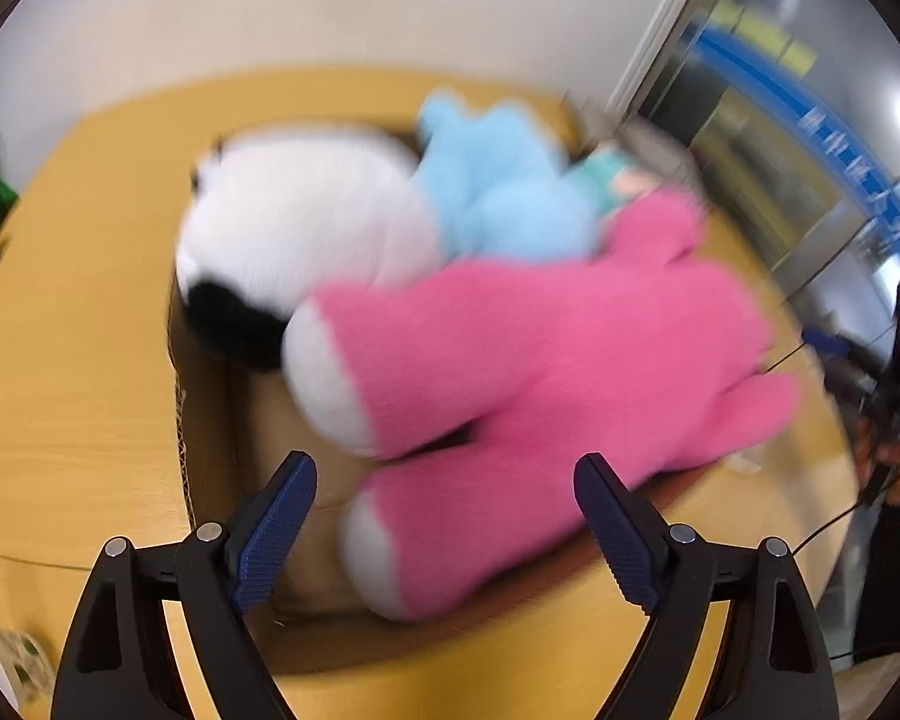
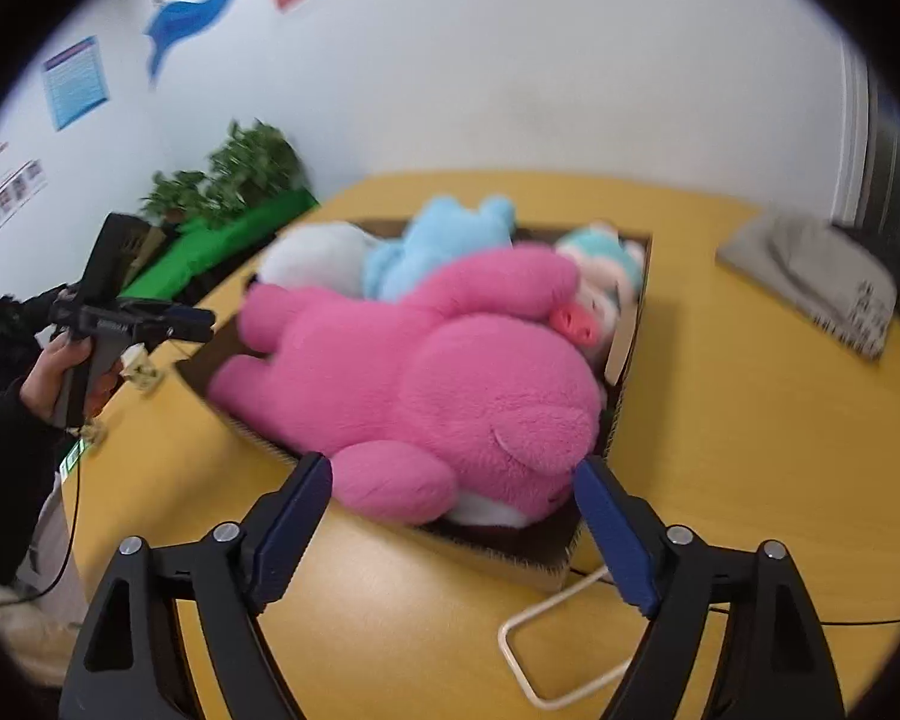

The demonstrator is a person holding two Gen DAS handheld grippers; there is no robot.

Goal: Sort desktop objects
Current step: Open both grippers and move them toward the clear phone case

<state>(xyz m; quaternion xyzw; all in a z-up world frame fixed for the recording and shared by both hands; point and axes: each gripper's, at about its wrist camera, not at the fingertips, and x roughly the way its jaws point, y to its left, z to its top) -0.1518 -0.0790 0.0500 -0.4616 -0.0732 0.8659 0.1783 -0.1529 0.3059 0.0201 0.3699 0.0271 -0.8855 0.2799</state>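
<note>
A big pink plush bear (image 1: 540,360) lies across an open cardboard box (image 1: 210,420) on the yellow table; it also shows in the right wrist view (image 2: 438,384). Behind it in the box (image 2: 624,384) lie a white and black plush (image 1: 306,222), a light blue plush (image 1: 504,192) and a small teal and white plush (image 2: 606,264). My left gripper (image 1: 444,480) is open and empty just short of the bear's feet; it also shows at the left of the right wrist view (image 2: 180,321). My right gripper (image 2: 453,480) is open and empty, close in front of the bear's head.
A white looped cord (image 2: 546,648) lies on the yellow table (image 2: 390,630) near the right gripper. A grey pouch (image 2: 810,282) lies at the table's far right. Green plants (image 2: 234,174) stand past the table's left end. Small items (image 2: 144,375) lie by the left edge.
</note>
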